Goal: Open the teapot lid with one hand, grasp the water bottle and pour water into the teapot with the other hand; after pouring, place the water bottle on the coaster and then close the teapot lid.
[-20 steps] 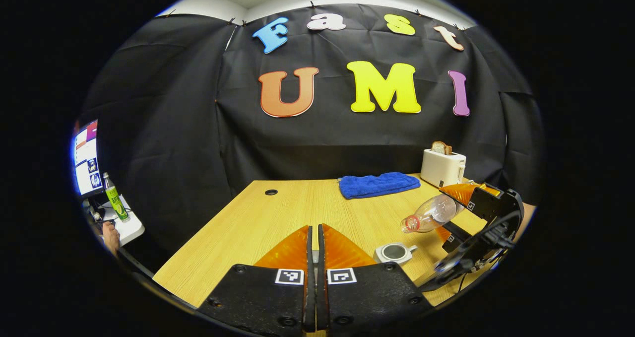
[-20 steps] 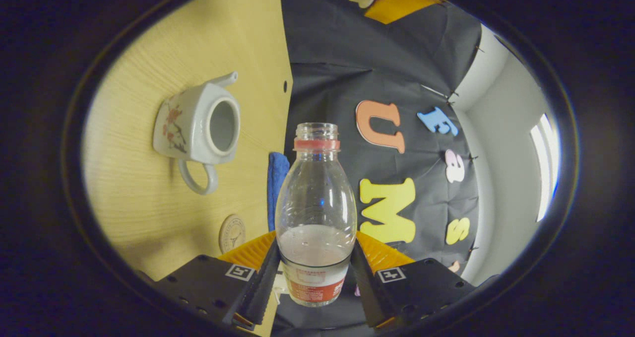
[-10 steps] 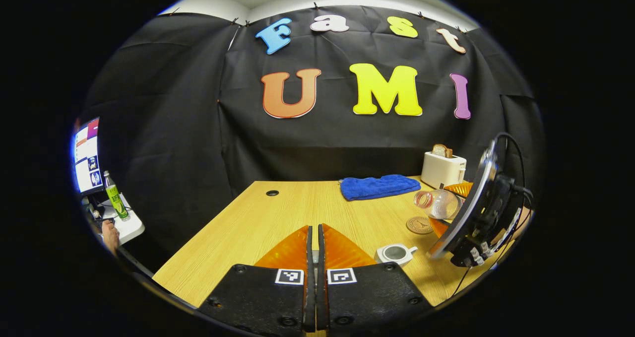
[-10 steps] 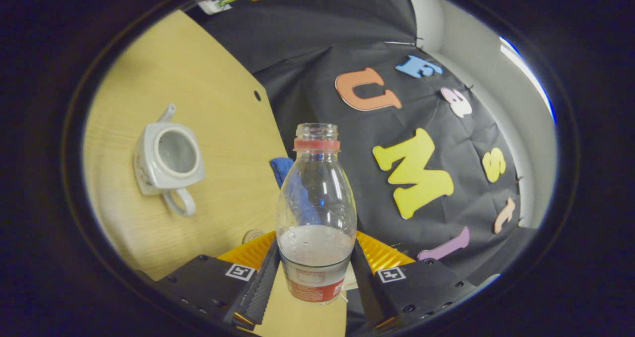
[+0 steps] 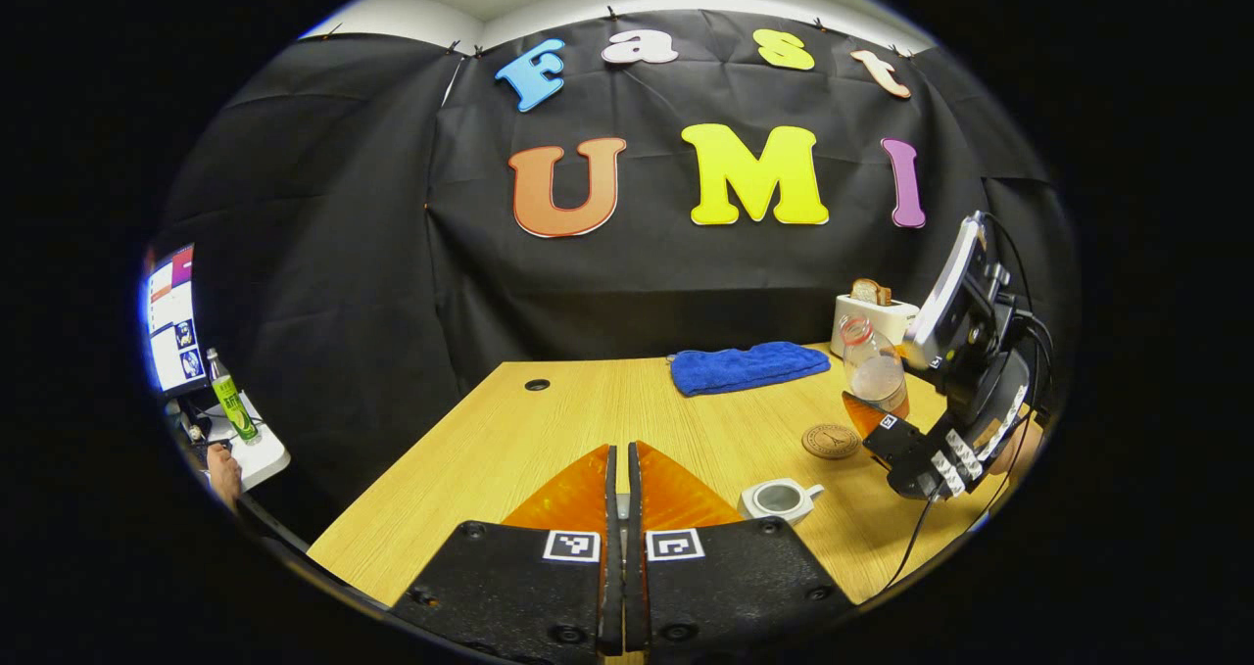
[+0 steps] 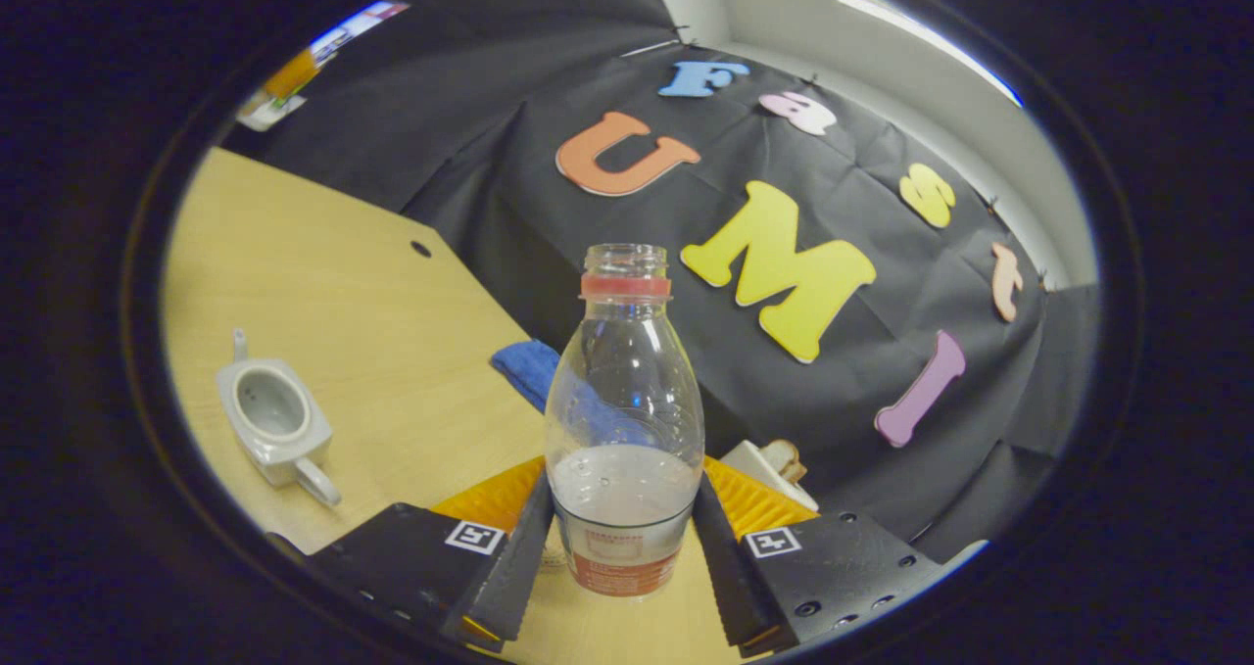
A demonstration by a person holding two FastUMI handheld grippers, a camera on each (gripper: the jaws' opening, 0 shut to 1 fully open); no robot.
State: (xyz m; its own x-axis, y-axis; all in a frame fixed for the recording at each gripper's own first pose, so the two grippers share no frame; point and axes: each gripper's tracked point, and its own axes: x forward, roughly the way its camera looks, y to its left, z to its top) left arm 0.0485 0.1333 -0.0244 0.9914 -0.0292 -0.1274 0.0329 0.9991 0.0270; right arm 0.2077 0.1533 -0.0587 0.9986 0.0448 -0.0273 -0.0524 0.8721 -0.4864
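The right gripper (image 6: 620, 547) has both fingers clamped on the lower body of the water bottle (image 6: 624, 420), one on each side at the labelled band, so the bottle stands along the fingers with its uncapped mouth up. Some water sits in the bottom; the upper part looks empty. Holding it low and nearly upright keeps the rest from spilling, which suits a carry toward the coaster (image 5: 831, 441). In the left gripper view the bottle hangs above the table (image 5: 549, 430) near its right edge, just behind the round coaster and not yet on it.

The left gripper (image 5: 619, 494) has its fingers pressed together with barely a slit between them. Something small and pale shows in that slit, probably the lid, but I cannot tell what it is. It hovers over the near edge of the table, presumably waiting aside.

The white teapot (image 5: 779, 498) sits lidless near the right front of the table, mouth open, well apart from the bottle. A blue towel (image 5: 747, 365) and a toaster (image 5: 872, 320) lie along the far edge.
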